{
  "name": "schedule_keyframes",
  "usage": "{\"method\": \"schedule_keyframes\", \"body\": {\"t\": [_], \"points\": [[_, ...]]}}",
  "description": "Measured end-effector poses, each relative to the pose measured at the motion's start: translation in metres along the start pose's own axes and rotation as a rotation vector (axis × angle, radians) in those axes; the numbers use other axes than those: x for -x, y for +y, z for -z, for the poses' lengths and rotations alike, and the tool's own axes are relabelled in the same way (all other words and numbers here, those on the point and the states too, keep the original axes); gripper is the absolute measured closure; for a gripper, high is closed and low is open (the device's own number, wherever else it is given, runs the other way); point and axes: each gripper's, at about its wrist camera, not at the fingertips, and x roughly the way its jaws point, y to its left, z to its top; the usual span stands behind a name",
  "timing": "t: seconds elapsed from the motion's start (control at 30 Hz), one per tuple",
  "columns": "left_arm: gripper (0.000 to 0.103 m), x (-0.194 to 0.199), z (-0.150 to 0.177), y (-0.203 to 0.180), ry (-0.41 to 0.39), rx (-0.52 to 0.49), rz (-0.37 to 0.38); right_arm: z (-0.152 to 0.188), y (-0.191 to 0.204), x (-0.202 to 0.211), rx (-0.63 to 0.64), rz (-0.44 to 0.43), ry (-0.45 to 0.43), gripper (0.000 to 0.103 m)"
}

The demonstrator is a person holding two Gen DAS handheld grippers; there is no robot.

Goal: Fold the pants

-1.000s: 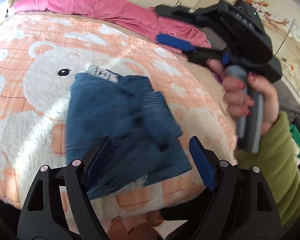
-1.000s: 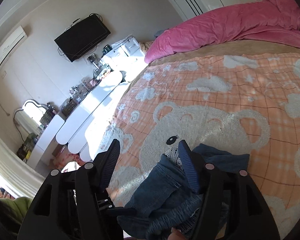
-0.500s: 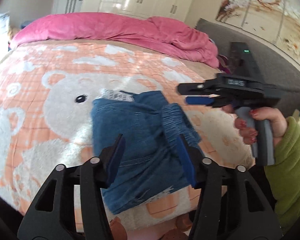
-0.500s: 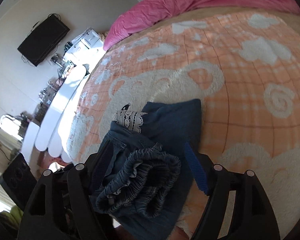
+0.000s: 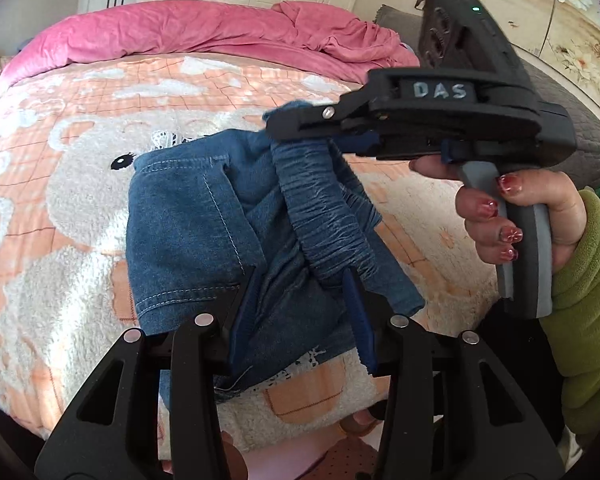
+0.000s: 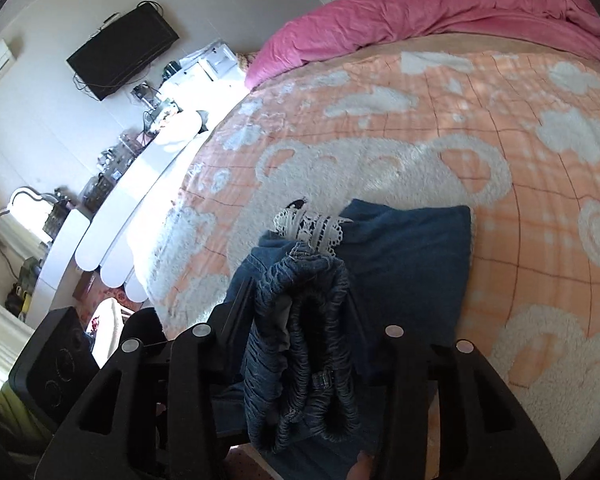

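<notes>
Blue denim pants point(image 5: 188, 216) point(image 6: 412, 256) lie folded on the bear-patterned blanket point(image 5: 60, 184), white lace trim point(image 6: 312, 228) showing at the far end. The gathered elastic waistband point(image 5: 324, 216) point(image 6: 300, 340) is bunched on top. My left gripper point(image 5: 300, 316) is closing on the near part of the denim, pads against the cloth. My right gripper point(image 6: 300, 316) is closing too, with the waistband filling the gap between its fingers. In the left wrist view that right gripper point(image 5: 300, 128) comes in from the right, held by a hand point(image 5: 512, 216) in a green sleeve.
A pink duvet point(image 5: 204, 32) point(image 6: 440, 8) is heaped at the far end of the bed. A white scalloped desk point(image 6: 100, 232) with clutter runs along the bed's left side under a wall TV point(image 6: 122, 52). The blanket's near edge lies just under the grippers.
Both grippers have come down onto the pants and their jaws have narrowed. The right gripper dropped from above the bed onto the waistband, which now sits bunched between its fingers.
</notes>
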Motion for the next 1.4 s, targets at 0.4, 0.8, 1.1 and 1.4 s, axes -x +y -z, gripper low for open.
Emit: {"method": "schedule_keyframes", "body": {"t": [0.4, 0.8, 1.1, 1.4], "points": [[0.068, -0.006, -0.003, 0.002, 0.026, 0.015, 0.006, 0.008, -0.038, -0.016, -0.097, 0.120, 0.060, 0.057], [0.068, 0.001, 0.004, -0.003, 0.032, 0.014, -0.016, -0.001, -0.018, 0.027, -0.033, 0.147, -0.079, 0.038], [0.068, 0.015, 0.009, -0.005, 0.034, 0.015, -0.039, 0.028, -0.004, 0.046, -0.001, 0.141, -0.130, 0.037], [0.060, 0.048, 0.014, 0.009, 0.031, 0.054, -0.060, 0.048, 0.015, 0.055, 0.062, 0.190, -0.193, 0.037]]}}
